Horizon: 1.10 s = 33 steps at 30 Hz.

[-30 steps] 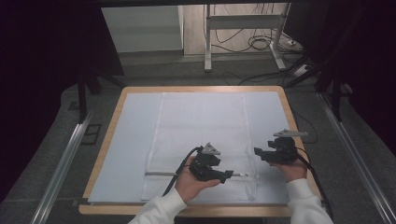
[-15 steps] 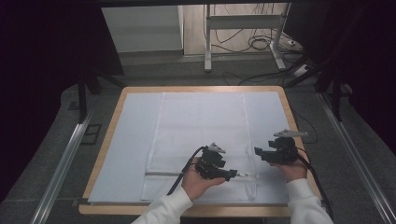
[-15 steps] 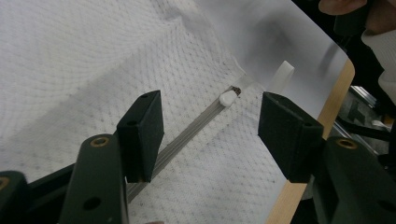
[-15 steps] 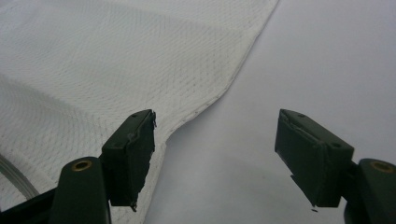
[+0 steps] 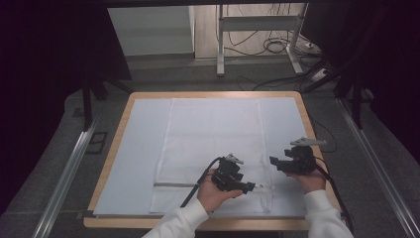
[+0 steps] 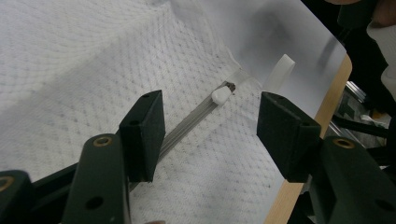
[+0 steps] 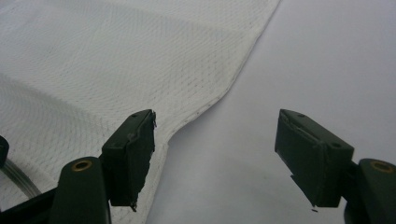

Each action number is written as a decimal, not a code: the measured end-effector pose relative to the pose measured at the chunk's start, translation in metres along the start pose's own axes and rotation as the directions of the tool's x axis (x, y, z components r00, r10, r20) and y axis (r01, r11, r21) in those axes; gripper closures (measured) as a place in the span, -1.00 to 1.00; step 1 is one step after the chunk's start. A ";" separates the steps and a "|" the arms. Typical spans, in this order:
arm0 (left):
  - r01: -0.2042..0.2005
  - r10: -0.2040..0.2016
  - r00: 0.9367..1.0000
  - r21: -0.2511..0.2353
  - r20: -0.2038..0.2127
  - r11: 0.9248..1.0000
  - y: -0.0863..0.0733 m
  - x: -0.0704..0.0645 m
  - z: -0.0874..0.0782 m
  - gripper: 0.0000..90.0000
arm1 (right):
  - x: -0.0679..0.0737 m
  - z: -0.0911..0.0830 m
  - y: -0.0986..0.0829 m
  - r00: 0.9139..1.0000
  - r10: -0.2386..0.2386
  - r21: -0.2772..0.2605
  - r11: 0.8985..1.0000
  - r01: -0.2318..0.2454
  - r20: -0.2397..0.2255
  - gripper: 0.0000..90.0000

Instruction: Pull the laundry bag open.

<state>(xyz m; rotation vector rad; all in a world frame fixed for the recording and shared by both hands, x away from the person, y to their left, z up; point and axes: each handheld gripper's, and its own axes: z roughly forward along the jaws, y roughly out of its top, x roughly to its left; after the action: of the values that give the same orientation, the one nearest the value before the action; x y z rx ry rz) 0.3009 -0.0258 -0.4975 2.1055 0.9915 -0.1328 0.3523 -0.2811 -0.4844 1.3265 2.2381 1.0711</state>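
High view: dark room, cables on floor behind; wood-edged table [image 5: 124, 129] w/ pale cover. White mesh bag [image 5: 213, 139] lies flat mid-table, zipper [image 6: 187, 126] along near edge, pull [image 6: 220, 96] near its rt end. Left gripper [image 5: 250, 187] jaws spread, closing in on pull, no pinch yet. Right gripper [image 5: 275, 162] spread, empty, off bag's rt edge. Zip work looks barely begun.

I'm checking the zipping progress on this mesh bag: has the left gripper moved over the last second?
Yes. In the high view the left gripper has slid right along the zipper, toward the mesh bag's right edge and the right gripper.
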 end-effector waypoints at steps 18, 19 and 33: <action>0.007 -0.008 0.999 0.036 0.032 0.999 0.004 -0.004 0.020 0.00 | 0.002 0.000 0.000 1.000 -0.009 0.007 1.000 0.009 0.014 -0.38; 0.009 -0.011 0.999 0.039 0.037 0.999 0.004 -0.004 0.021 0.00 | 0.002 0.000 0.000 1.000 -0.009 0.007 1.000 0.009 0.014 -0.38; 0.021 -0.024 0.998 0.052 0.055 0.998 0.007 -0.005 0.031 0.18 | 0.001 -0.001 0.000 1.000 -0.011 0.006 1.000 0.011 0.020 -0.38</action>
<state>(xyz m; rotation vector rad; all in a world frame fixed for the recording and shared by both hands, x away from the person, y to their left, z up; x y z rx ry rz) 0.3088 -0.0529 -0.5121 2.1259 0.9887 -0.2294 0.3510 -0.2803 -0.4831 1.3203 2.2334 1.0439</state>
